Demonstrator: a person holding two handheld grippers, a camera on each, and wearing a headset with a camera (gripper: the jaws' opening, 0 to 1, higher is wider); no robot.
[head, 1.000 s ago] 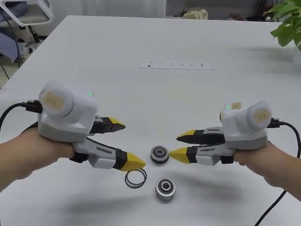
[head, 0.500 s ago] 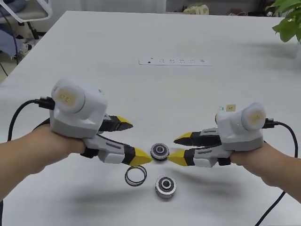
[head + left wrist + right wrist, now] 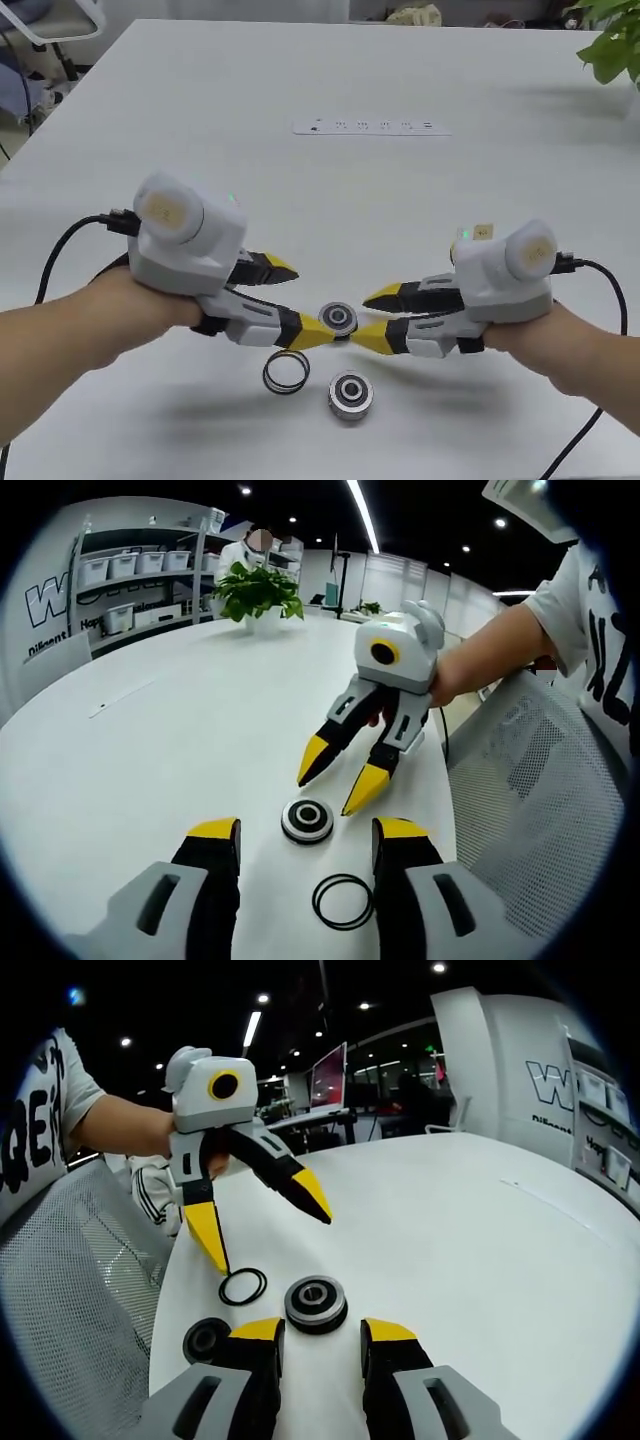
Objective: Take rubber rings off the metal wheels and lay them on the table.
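White-grey left tool [image 3: 310, 305] and right tool [image 3: 358, 316], yellow-tipped black jaws, black cables [image 3: 110, 219].

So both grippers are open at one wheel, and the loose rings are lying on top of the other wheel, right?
Not quite: the loose rings lie flat on the table beside the other wheel, not on it; the head view shows this. The rest holds.

One wheel [image 3: 338, 318] lies between left tongs [image 3: 307, 303] and right tongs [image 3: 362, 315]; rings [image 3: 286, 372] and second wheel [image 3: 350, 392] nearer.
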